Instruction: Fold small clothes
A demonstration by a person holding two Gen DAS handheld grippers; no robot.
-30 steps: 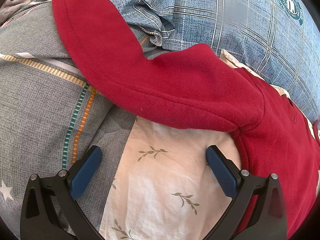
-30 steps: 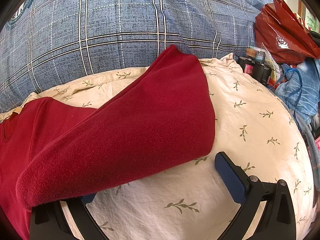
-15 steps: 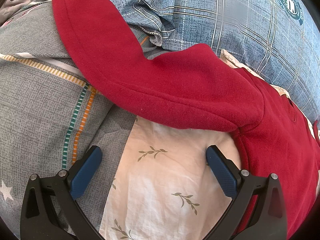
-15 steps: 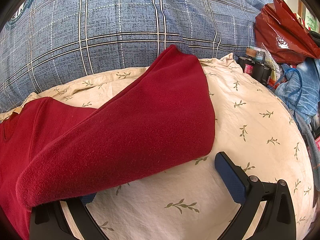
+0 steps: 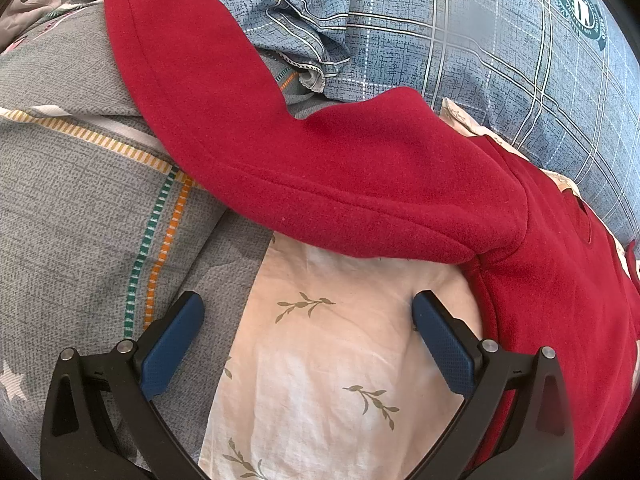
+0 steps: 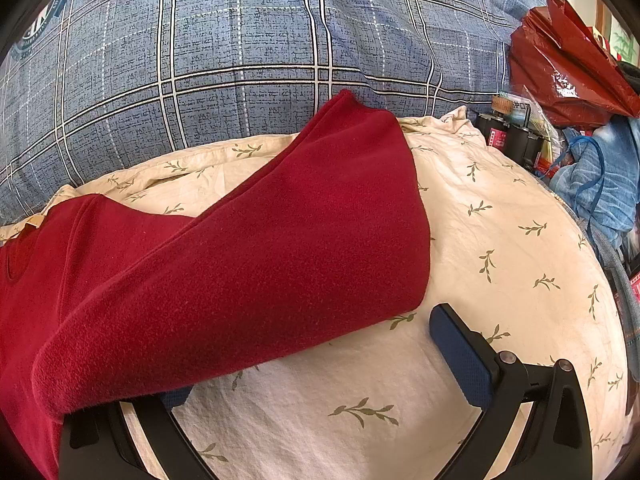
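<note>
A small red fleece garment point(image 5: 360, 184) lies on a cream leaf-print sheet point(image 5: 320, 360). One sleeve runs up to the far left over grey bedding. My left gripper point(image 5: 308, 320) is open and empty, just below the sleeve's lower edge. In the right wrist view the other red sleeve point(image 6: 260, 264) lies spread across the cream sheet point(image 6: 500, 240). My right gripper point(image 6: 312, 352) is open. Its left finger is hidden under the sleeve's lower edge; its right fingertip point(image 6: 460, 344) shows beside the sleeve's cuff end.
A blue plaid quilt point(image 6: 240, 60) is piled behind the garment, also in the left wrist view point(image 5: 480, 40). Grey striped bedding point(image 5: 80, 200) lies at the left. A red plastic bag point(image 6: 568, 68), dark jars point(image 6: 508, 136) and blue cloth point(image 6: 604, 184) crowd the right edge.
</note>
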